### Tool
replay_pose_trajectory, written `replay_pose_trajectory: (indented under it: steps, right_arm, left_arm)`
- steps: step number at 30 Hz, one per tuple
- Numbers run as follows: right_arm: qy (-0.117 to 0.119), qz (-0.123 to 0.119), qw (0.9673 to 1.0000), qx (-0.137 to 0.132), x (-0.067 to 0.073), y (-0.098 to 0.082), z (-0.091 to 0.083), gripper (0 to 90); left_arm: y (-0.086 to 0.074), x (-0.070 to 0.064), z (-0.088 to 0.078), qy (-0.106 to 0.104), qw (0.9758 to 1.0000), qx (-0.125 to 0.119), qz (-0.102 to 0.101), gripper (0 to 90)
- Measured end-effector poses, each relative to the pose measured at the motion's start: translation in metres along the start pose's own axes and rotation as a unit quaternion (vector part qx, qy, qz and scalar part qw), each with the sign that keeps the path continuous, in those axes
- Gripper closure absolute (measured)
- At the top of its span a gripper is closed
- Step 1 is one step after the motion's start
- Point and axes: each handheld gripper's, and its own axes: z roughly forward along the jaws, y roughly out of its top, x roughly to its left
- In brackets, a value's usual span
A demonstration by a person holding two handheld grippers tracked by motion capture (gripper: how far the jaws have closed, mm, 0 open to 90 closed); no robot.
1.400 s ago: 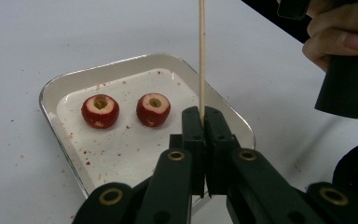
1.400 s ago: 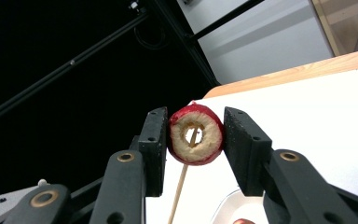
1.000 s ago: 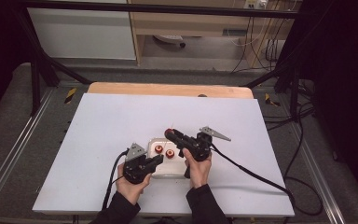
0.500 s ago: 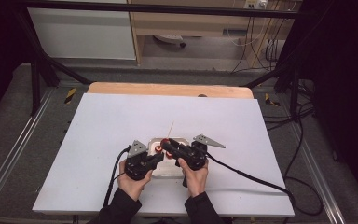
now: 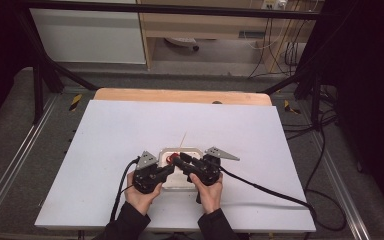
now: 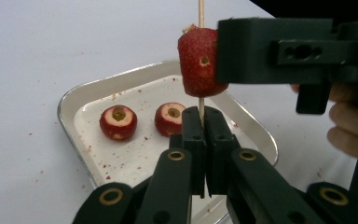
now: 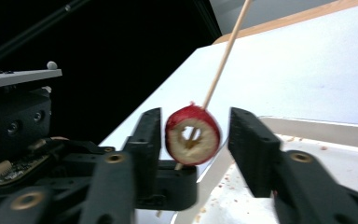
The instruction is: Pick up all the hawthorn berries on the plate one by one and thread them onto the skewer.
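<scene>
1. Two tools meet over the tray [image 5: 166,186]: my left tool [image 6: 200,122] is clenched on the skewer [image 6: 200,11], holding it upright.
2. My right tool [image 7: 193,135] has just been opening; the fruit [image 7: 192,135] sits between its jaws, threaded on the skewer, pads clear.
3. Compared with a second ago, both tools have drawn nearer me.
4. Two fruits [image 6: 118,122] wait in the tray, so I judge threading goes on.

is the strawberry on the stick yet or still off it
On: the skewer runs through the strawberry; left gripper pinches the stick below.
</scene>
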Motion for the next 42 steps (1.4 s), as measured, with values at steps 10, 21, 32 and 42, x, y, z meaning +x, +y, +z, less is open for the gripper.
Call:
replay_pose_trajectory:
  steps: [10, 21, 32, 42]
  right_arm:
    - [-0.04, -0.067, 0.9941, 0.075, -0.011, 0.017, -0.014, 19.1]
    - [-0.074, -0.126, 0.9684, 0.202, -0.024, 0.027, -0.017, 10.5]
    - [-0.098, -0.184, 0.9298, 0.303, -0.016, 0.042, 0.002, 8.7]
    - [-0.113, -0.214, 0.898, 0.368, -0.004, 0.052, 0.036, 14.1]
  left_arm:
    - [-0.012, 0.022, -0.021, 0.011, 0.9983, 0.03, 0.048, 88.1]
    - [-0.026, 0.047, -0.045, -0.003, 0.9968, 0.05, 0.062, 88.1]
    - [-0.04, 0.057, -0.057, -0.009, 0.995, 0.061, 0.078, 88.0]
    - [-0.041, 0.059, -0.058, -0.007, 0.9951, 0.06, 0.078, 88.0]
